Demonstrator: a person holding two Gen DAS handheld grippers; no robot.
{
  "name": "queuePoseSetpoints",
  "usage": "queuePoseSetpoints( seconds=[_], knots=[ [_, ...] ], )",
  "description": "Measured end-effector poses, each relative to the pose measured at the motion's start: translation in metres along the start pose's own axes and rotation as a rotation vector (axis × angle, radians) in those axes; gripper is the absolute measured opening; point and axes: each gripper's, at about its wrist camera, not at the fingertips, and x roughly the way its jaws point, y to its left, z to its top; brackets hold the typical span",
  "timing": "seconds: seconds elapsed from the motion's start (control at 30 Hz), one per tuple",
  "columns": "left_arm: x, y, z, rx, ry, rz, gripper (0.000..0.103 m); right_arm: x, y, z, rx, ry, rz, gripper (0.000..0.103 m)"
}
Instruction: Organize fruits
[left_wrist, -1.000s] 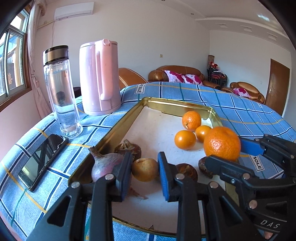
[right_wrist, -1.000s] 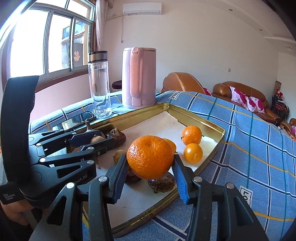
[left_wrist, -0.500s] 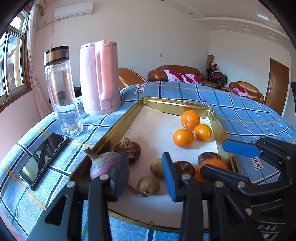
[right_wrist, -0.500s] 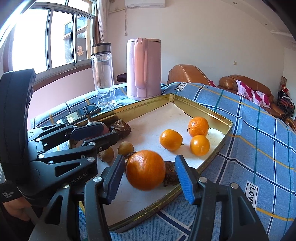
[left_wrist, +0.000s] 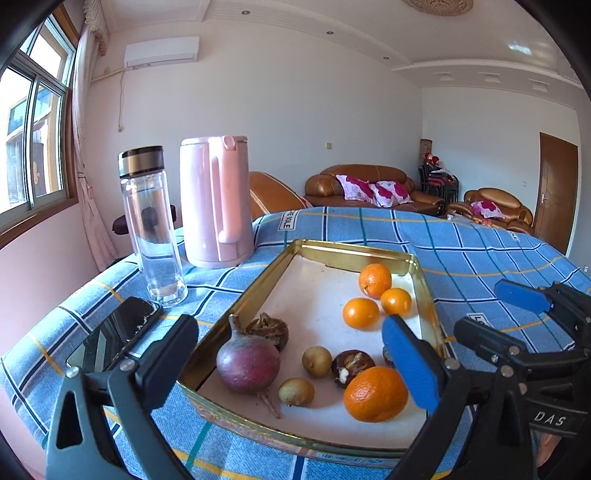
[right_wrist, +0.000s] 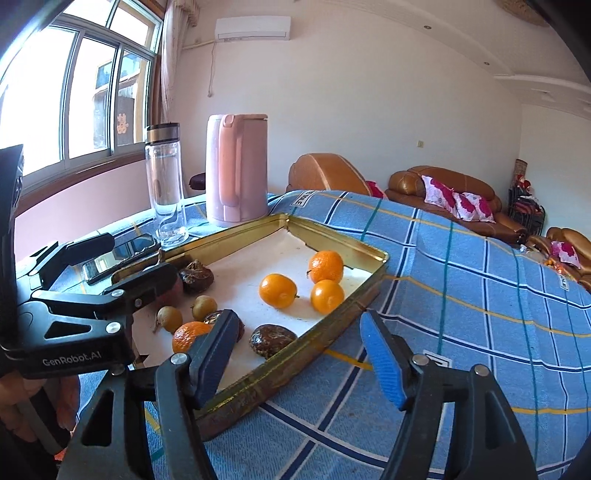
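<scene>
A gold tray (left_wrist: 236, 306) on the blue checked tablecloth holds the fruit. A large orange (left_wrist: 375, 394) lies at its near end, also in the right wrist view (right_wrist: 186, 334). Three small oranges (left_wrist: 360, 313) sit at the far right. A purple round fruit (left_wrist: 248, 363), two small brown fruits (left_wrist: 317, 361) and dark shrivelled fruits (left_wrist: 351, 363) lie near the front. My left gripper (left_wrist: 291, 354) is open and empty above the tray's near end. My right gripper (right_wrist: 301, 350) is open and empty over the tray's right rim (right_wrist: 332, 321).
A glass bottle (left_wrist: 153, 229) and a pink kettle (left_wrist: 214, 201) stand left of the tray. A black phone (left_wrist: 114, 332) lies on the cloth at the near left. Brown sofas stand behind the table.
My right gripper opened and let go of the large orange, which now lies in the tray, then drew back to the right. My left gripper opened wide and pulled back and up.
</scene>
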Motion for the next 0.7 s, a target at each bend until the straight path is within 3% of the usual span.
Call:
queuePoseSetpoints(
  seconds=[0.27, 0.7],
  knots=[
    [-0.011, -0.011, 0.006, 0.018, -0.026, -0.010, 0.103, -0.039, -0.006, 0.008, -0.025, -0.100, -0.082, 0.085],
    [-0.024, -0.030, 0.008, 0.055, -0.042, -0.005, 0.103, -0.057, -0.019, 0.001, 0.005, -0.126, -0.088, 0.086]
  ],
)
